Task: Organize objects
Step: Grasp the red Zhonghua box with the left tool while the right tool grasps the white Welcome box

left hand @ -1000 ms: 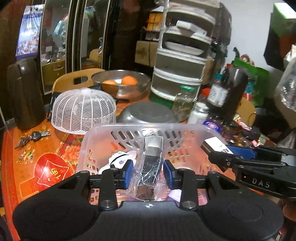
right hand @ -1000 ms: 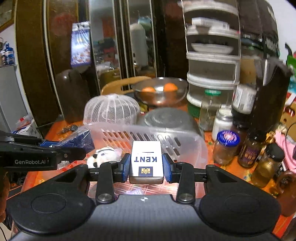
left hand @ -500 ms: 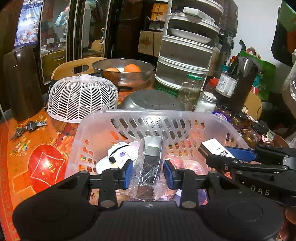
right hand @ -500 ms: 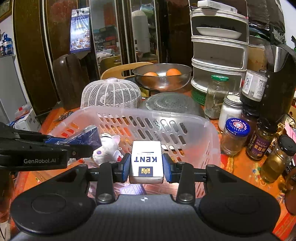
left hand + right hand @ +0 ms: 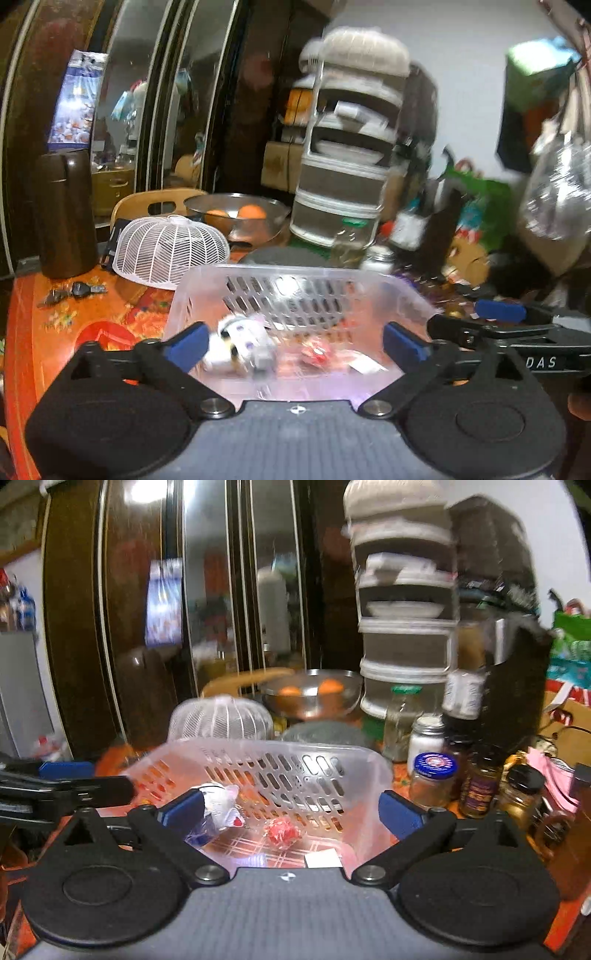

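1. Both grippers stand with jaws wide apart and nothing between them: the left gripper (image 5: 295,345) and the right gripper (image 5: 291,812) both hang over the near side of the basket (image 5: 295,273), which sits on the tabletop (image 5: 33,325) near its front edge.

2. Inside the basket lie a white toy (image 5: 240,343), a red sweet (image 5: 282,830) and a white box (image 5: 322,859) against the near wall. Both views are blurred, so finer detail is hard to read.

3. The two grippers are close together. In the left view the right one's fingers sit just beside the basket's right rim; a careless swing could knock them into each other.

4. The basket looks light and thin-walled. A finger catching its rim would likely drag or tip it and spill the contents.

5. Jars (image 5: 432,779) crowd the tabletop just right of the basket. A push of the basket that way, or a wide sweep of the right gripper, could topple them.

6. Keys (image 5: 74,290) lie toward the left edge, beside a white mesh cover (image 5: 170,251). Reaching for them with the left gripper risks nudging them off the tabletop.
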Action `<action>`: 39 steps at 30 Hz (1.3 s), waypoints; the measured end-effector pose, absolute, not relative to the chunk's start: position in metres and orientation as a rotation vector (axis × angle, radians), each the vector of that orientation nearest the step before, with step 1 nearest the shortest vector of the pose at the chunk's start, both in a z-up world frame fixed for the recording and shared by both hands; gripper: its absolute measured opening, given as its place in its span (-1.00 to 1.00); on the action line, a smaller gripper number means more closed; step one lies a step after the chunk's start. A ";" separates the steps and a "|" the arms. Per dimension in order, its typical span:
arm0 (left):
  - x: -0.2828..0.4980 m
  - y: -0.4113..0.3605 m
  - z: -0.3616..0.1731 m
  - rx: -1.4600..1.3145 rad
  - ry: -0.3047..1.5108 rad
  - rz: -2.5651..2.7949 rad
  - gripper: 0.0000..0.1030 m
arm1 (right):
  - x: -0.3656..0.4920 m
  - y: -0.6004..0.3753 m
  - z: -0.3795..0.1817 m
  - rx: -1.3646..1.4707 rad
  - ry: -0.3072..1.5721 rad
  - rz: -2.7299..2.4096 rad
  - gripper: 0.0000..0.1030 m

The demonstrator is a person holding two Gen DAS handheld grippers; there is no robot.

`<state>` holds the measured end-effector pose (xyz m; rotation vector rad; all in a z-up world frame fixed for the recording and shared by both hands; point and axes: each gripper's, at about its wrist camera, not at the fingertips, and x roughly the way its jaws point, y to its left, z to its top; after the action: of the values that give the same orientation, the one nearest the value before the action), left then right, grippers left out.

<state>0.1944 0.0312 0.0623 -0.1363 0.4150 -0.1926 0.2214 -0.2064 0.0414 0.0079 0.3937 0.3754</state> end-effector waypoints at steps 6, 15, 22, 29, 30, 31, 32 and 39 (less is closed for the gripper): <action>0.162 0.037 0.001 -0.188 0.486 -0.206 1.00 | 0.182 -0.227 -0.010 0.072 0.411 0.353 1.00; 0.161 0.050 -0.046 -0.244 0.554 -0.184 1.00 | 0.199 -0.198 -0.052 -0.023 0.490 0.368 1.00; 0.161 0.056 -0.050 -0.270 0.552 -0.173 1.00 | 0.216 -0.190 -0.066 -0.006 0.550 0.430 0.70; 0.161 0.051 -0.051 -0.238 0.562 -0.178 1.00 | 0.215 -0.195 -0.070 -0.006 0.557 0.429 0.07; 0.161 0.051 -0.052 -0.236 0.563 -0.176 1.00 | 0.216 -0.197 -0.070 0.000 0.554 0.433 0.07; 0.161 0.052 -0.052 -0.236 0.564 -0.174 1.00 | 0.215 -0.199 -0.071 0.012 0.551 0.439 0.06; 0.161 0.052 -0.052 -0.236 0.565 -0.172 1.00 | 0.214 -0.201 -0.072 0.019 0.546 0.438 0.05; 0.162 0.044 -0.054 -0.208 0.576 -0.184 1.00 | 0.195 -0.208 -0.069 0.042 0.504 0.413 0.00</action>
<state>0.1615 0.0445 -0.0537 -0.2083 0.5760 -0.1840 0.1949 -0.2076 -0.0689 0.0420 0.5045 0.4134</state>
